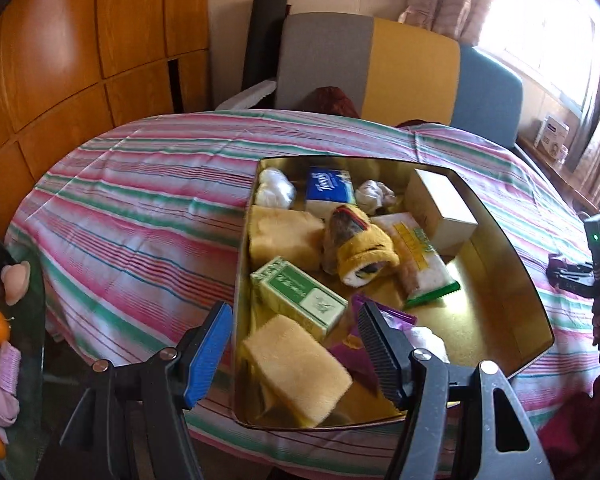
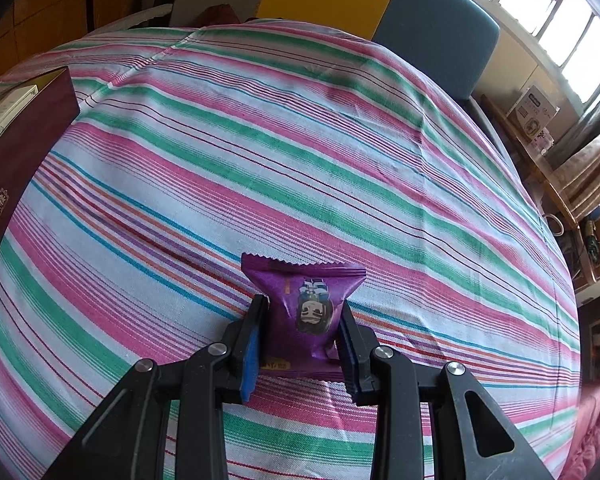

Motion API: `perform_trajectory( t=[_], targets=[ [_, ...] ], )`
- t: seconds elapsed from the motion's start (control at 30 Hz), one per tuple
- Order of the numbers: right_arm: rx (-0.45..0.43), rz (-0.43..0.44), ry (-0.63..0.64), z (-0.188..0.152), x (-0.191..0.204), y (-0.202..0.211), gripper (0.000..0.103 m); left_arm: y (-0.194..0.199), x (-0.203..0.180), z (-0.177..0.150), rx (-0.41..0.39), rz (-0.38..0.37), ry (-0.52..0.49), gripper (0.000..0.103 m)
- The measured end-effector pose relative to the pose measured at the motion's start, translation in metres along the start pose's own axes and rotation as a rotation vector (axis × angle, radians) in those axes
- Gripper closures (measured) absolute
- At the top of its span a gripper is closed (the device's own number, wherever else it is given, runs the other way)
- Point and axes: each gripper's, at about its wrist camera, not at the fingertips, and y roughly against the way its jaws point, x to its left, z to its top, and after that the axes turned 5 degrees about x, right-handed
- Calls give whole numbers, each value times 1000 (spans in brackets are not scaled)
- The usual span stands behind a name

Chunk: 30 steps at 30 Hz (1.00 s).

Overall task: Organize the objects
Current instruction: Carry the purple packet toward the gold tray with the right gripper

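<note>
Right gripper (image 2: 302,332) pinching one purple snack packet (image 2: 306,304); left gripper (image 1: 296,344) hovering spread wide, empty, over gold tin (image 1: 532,280) holding two yellow sponges (image 1: 300,368).

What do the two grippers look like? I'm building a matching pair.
Both match: the left gripper and right gripper have black plastic linkage arms joined by silver rivets, with triangular cut-outs. On each, one finger carries a blue pad, the other a black ribbed pad. No cables or sleeves show.
</note>
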Motion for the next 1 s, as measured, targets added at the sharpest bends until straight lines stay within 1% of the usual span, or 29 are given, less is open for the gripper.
perform_trajectory(
  t=[0.1,0.17,0.37,0.47,0.53,0.6,0.67,0.73,0.77,0.83,0.9,1.0],
  targets=[
    [0,-3,0,0,0,0,69,2,-12,-3,-20,11,-57,37],
    [4,0,-12,0,-1,1,69,2,-16,-2,-28,16,-77,37],
    [28,-9,-38,-1,0,4,71,-6,-11,-6,13,-1,-53,37],
    [28,-25,-40,-1,4,5,71,-4,-11,-6,7,-10,-52,37],
    [49,-31,-46,2,3,6,71,-2,-10,-6,-1,-15,-46,37],
    [58,11,-73,8,4,13,71,-2,-8,-5,-1,-16,-39,37],
    [6,52,-79,9,12,34,71,-3,-7,-5,2,-14,-33,37],
    [-52,120,-64,13,28,63,71,-4,-6,-6,7,-14,-27,37],
    [-87,185,-44,15,40,80,71,-4,-5,-6,9,-16,-25,37],
    [-136,267,26,18,76,107,71,-4,-5,-6,9,-18,-24,37],
    [-166,324,121,19,115,128,71,-3,-5,-5,5,-20,-25,37],
    [-190,408,220,17,162,145,71,-2,-3,-4,1,-21,-19,37]
  ],
)
